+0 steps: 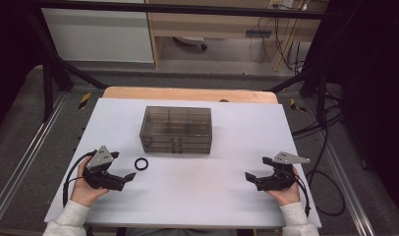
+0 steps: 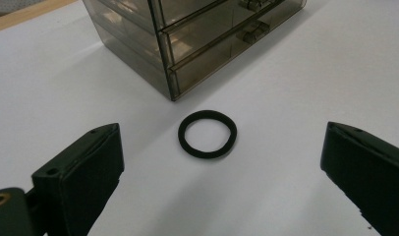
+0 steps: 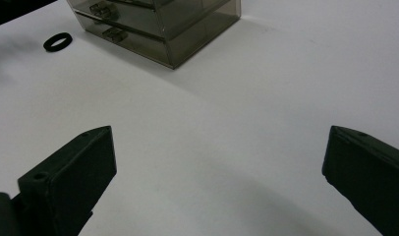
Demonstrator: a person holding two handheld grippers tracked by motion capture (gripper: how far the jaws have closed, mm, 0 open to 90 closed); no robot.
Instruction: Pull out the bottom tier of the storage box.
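A black ring [image 1: 141, 163] lies flat on the white table top [image 1: 197, 196], just in front of the left corner of a smoky clear drawer box [image 1: 176, 130]. My left gripper [image 1: 122, 164] stands open a short way left of the ring, with nothing between its jaws. In the left gripper view the ring [image 2: 207, 133] lies ahead between the jaws, and the drawer box [image 2: 187, 34] stands behind it with its drawers shut. My right gripper [image 1: 256, 168] rests open at the front right, far from the ring [image 3: 58, 42] and the box [image 3: 158, 24].
The white table top ends on a wooden strip [image 1: 187, 93] at the back. Black frame posts [image 1: 50, 73] stand at both sides, and cables [image 1: 325, 162] trail over the floor on the right. A wooden desk [image 1: 212, 29] stands behind the table.
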